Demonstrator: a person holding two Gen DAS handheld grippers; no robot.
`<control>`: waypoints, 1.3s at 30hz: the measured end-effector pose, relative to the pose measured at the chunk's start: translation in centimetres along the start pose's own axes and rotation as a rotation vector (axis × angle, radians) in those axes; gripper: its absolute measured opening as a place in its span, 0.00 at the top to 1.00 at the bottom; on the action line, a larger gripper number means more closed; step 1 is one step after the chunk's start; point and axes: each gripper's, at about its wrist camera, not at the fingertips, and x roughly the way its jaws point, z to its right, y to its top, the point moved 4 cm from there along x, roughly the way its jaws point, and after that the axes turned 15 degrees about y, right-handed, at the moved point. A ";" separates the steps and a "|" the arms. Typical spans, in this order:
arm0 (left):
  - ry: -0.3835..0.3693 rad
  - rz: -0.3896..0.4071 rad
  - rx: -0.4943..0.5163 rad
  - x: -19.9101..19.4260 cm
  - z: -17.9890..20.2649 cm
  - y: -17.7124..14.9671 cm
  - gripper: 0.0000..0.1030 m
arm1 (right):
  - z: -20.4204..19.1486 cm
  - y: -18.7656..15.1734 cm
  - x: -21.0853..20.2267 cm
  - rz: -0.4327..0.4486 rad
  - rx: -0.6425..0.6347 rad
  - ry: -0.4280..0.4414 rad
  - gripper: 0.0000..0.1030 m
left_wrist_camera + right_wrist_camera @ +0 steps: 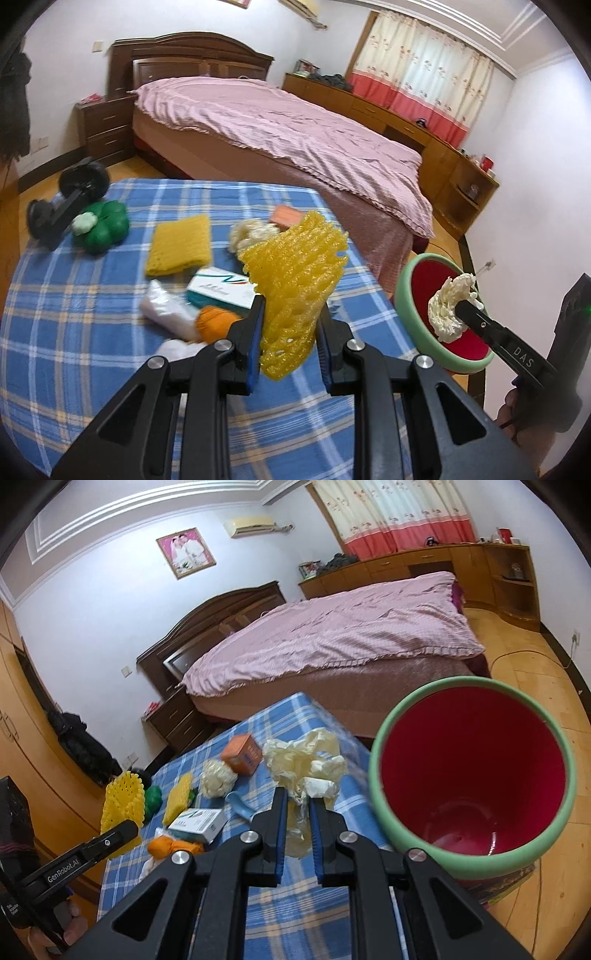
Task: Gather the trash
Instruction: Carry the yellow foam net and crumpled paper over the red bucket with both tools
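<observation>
My left gripper [290, 306] is shut on a yellow foam net [295, 269] and holds it above the blue plaid table [74, 332]. In the right wrist view the same yellow foam net [123, 801] hangs from the left gripper [127, 829] at the lower left. My right gripper [297, 795] is shut on a crumpled cream wrapper [303, 764]. Just to its right is a bin with a green rim [375, 775] and a red inside. In the left wrist view the right gripper [461, 306] holds the cream wrapper [448, 310] over the bin [406, 291].
More litter lies on the table: a second yellow net [179, 245], a cream foam net [247, 232], an orange box [286, 218], a white-and-teal box [218, 290], an orange wad [214, 323] and a white bag [166, 306]. A green cushion [107, 225] and a dumbbell [62, 199] sit at the far left. A pink bed [295, 136] stands beyond.
</observation>
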 end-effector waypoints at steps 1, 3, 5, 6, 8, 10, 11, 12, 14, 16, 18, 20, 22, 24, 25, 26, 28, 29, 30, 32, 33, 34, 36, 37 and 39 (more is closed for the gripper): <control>-0.006 0.000 0.005 0.0 0.4 0.1 0.76 | 0.3 0.2 -0.3 0.007 0.003 -0.003 0.87; -0.017 0.002 0.020 0.0 1.4 0.2 0.76 | 1.0 0.4 -0.9 0.021 0.007 -0.011 0.87; -0.026 0.004 0.032 0.0 2.2 0.4 0.76 | 1.5 0.7 -1.4 0.032 0.012 -0.016 0.87; -0.031 0.006 0.040 0.0 2.7 0.4 0.76 | 1.8 0.8 -1.6 0.038 0.015 -0.021 0.87; -0.042 0.005 0.058 0.0 3.7 0.5 0.76 | 2.1 1.0 -2.1 0.054 0.020 -0.032 0.87; -0.056 -0.004 0.071 0.2 4.6 0.5 0.76 | 2.8 1.2 -2.7 0.072 0.027 -0.046 0.87; -0.062 -0.008 0.076 0.3 5.1 0.4 0.76 | 3.3 1.4 -3.1 0.080 0.032 -0.054 0.87; -0.072 -0.013 0.083 0.4 5.6 0.4 0.76 | 3.6 1.4 -3.4 0.087 0.037 -0.062 0.87; -0.085 -0.023 0.098 0.7 6.7 0.3 0.76 | 4.5 1.6 -4.0 0.100 0.050 -0.077 0.87; -0.097 -0.034 0.112 1.1 7.8 0.2 0.76 | 5.5 1.7 -4.6 0.113 0.063 -0.096 0.87; -0.115 -0.046 0.128 1.5 9.1 0.0 0.76 | 6.5 1.7 -5.2 0.123 0.077 -0.111 0.87; -0.134 -0.052 0.149 1.7 10.5 -0.3 0.76 | 7.5 1.8 -5.7 0.128 0.089 -0.128 0.87; -0.149 -0.056 0.168 2.0 11.6 -0.6 0.76 | 8.7 1.7 -6.1 0.128 0.104 -0.153 0.87; -0.166 -0.069 0.190 2.5 12.8 -1.0 0.76 | 9.9 1.6 -6.4 0.123 0.122 -0.174 0.87; -0.174 -0.077 0.199 2.9 13.4 -1.2 0.76 | 10.5 1.6 -6.6 0.122 0.129 -0.187 0.87; -0.183 -0.084 0.211 3.2 14.1 -1.4 0.76 | 10.9 1.5 -6.7 0.121 0.134 -0.199 0.87; -0.196 -0.091 0.228 3.6 15.1 -1.7 0.76 | 11.8 1.3 -7.0 0.120 0.139 -0.226 0.87; -0.202 -0.094 0.235 3.8 15.5 -1.7 0.76 | 12.4 1.2 -7.1 0.120 0.141 -0.241 0.87; -0.209 -0.099 0.243 4.0 16.2 -1.9 0.76 | 12.6 1.2 -7.2 0.119 0.142 -0.249 0.87; -0.225 -0.110 0.257 4.6 17.2 -2.1 0.76 | 13.4 1.0 -7.3 0.115 0.148 -0.269 0.87; -0.233 -0.114 0.267 4.9 17.8 -2.3 0.76 | 13.8 0.9 -7.3 0.113 0.151 -0.278 0.87; -0.240 -0.118 0.276 5.2 18.4 -2.5 0.76 | 14.2 0.7 -7.4 0.111 0.154 -0.285 0.87; -0.253 -0.129 0.289 5.7 19.2 -2.8 0.76 | 14.6 0.6 -7.3 0.106 0.160 -0.293 0.86; -0.261 -0.136 0.295 6.0 19.7 -3.0 0.76 | 15.0 0.4 -7.3 0.103 0.165 -0.297 0.86; -0.276 -0.148 0.307 6.7 20.5 -3.4 0.76 | 15.2 0.1 -7.3 0.099 0.169 -0.304 0.85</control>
